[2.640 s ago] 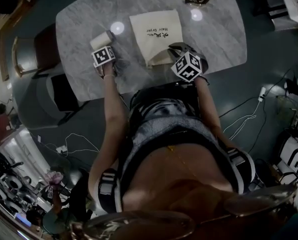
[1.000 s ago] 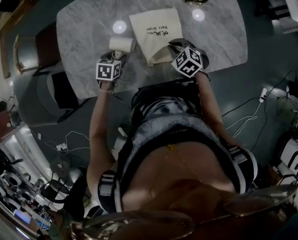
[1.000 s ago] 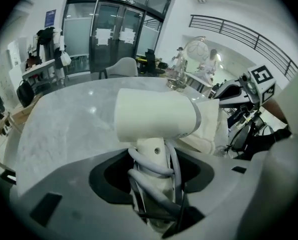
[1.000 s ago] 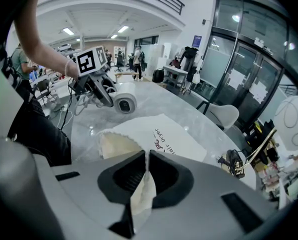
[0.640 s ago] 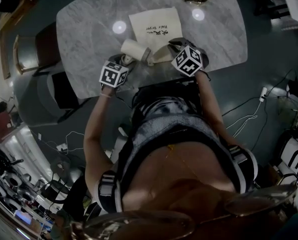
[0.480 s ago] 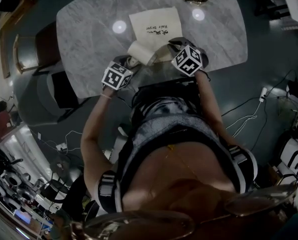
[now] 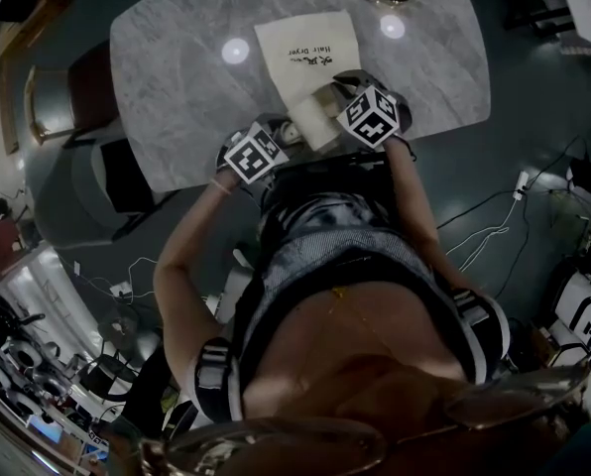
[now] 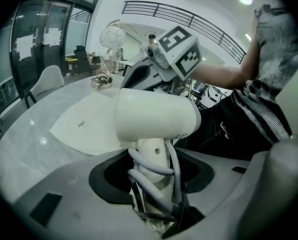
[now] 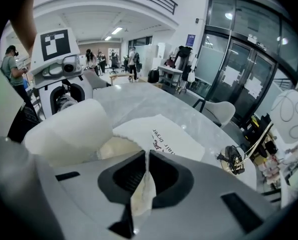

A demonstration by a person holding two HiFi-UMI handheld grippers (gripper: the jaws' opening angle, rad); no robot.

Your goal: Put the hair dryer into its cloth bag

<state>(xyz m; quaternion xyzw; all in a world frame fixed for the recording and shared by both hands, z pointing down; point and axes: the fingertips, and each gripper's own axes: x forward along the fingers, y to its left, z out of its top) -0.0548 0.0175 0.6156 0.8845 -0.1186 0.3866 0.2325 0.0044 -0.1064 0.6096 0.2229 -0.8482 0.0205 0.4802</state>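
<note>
Clamping the hair dryer [image 8: 154, 119] by its handle, left tool [image 8: 155, 184] tilted down, barrel at cloth bag [image 9: 164, 134] mouth; right tool [image 9: 141, 184] pinched the bag's edge above bench [image 7: 177, 87].

Both angled downward, nearly side by side.
The left gripper [image 8: 156, 171] clamps the hair dryer [image 8: 154, 118]; the right gripper [image 9: 144, 160] pinches the cloth bag [image 9: 171, 140].

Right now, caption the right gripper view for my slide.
Right gripper shut on the rim of the cloth bag, hair dryer at its mouth.
</note>
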